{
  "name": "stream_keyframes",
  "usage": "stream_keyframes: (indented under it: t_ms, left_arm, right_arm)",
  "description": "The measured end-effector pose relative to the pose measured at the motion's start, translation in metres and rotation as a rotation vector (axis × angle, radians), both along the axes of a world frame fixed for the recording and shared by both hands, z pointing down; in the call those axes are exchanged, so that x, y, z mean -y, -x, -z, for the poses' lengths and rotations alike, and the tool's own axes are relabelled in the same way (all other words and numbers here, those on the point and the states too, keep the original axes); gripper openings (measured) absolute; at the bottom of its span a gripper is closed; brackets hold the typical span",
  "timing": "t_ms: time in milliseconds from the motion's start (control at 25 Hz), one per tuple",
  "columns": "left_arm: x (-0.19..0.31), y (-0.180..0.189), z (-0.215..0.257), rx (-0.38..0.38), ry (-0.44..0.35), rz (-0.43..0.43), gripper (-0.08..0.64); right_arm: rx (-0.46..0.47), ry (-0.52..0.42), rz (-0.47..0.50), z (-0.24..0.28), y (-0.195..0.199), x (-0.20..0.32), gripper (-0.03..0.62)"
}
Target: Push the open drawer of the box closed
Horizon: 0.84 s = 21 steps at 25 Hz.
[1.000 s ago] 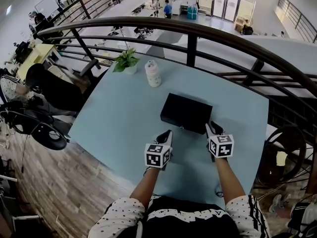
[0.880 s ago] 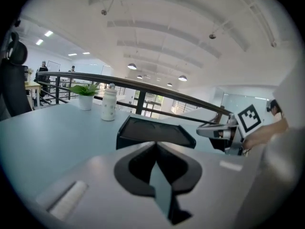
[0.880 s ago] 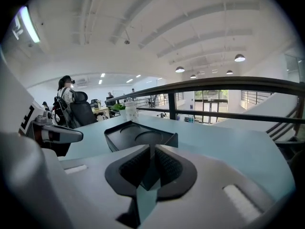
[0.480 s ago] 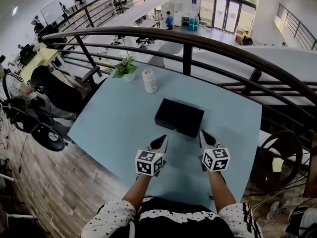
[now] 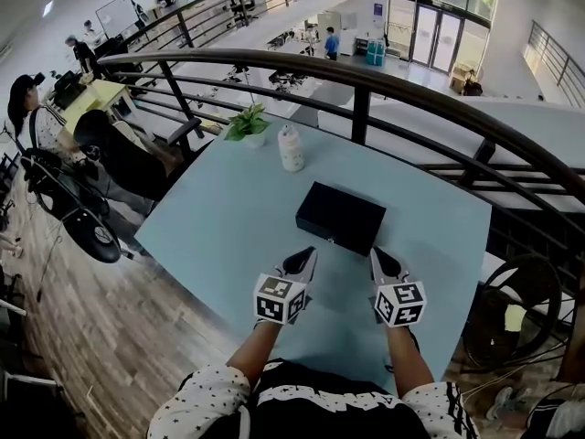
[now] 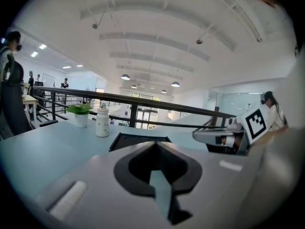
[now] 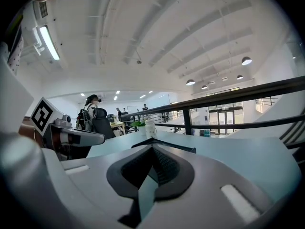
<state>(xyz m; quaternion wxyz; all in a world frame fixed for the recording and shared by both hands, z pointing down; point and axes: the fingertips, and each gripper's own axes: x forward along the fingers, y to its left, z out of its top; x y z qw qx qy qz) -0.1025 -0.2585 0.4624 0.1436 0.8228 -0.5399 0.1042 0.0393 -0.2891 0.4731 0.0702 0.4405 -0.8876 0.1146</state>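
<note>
Pale-blue desk (image 5: 210, 218), black box (image 5: 340, 217) mid-desk. Potted plant (image 5: 249, 123) and bottle (image 5: 292, 149) sit beyond the box, well apart from it. Left tongs (image 5: 306, 256) and right tongs (image 5: 379, 256) are just on the box's near side, clear of it, each pressed together and empty. Box looks rigid and light, so it may slide. Push square on the drawer front (image 5: 331, 234), centred.

The left gripper (image 5: 306, 256) and right gripper (image 5: 377, 254) now sit back from the box (image 5: 340, 218), no longer touching its front.
</note>
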Motion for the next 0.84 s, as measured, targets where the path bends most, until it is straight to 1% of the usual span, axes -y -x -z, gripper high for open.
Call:
stream_keyframes:
  t_ms: [560, 840]
  left_arm:
    - [0.000, 0.006, 0.006, 0.022, -0.015, 0.025, 0.000]
    - [-0.014, -0.007, 0.019, 0.023, -0.011, 0.024, 0.000]
  right_arm:
    - [0.017, -0.008, 0.033, 0.002, 0.009, 0.001, -0.003]
    - [0.017, -0.006, 0.036, 0.017, -0.004, -0.013, -0.003]
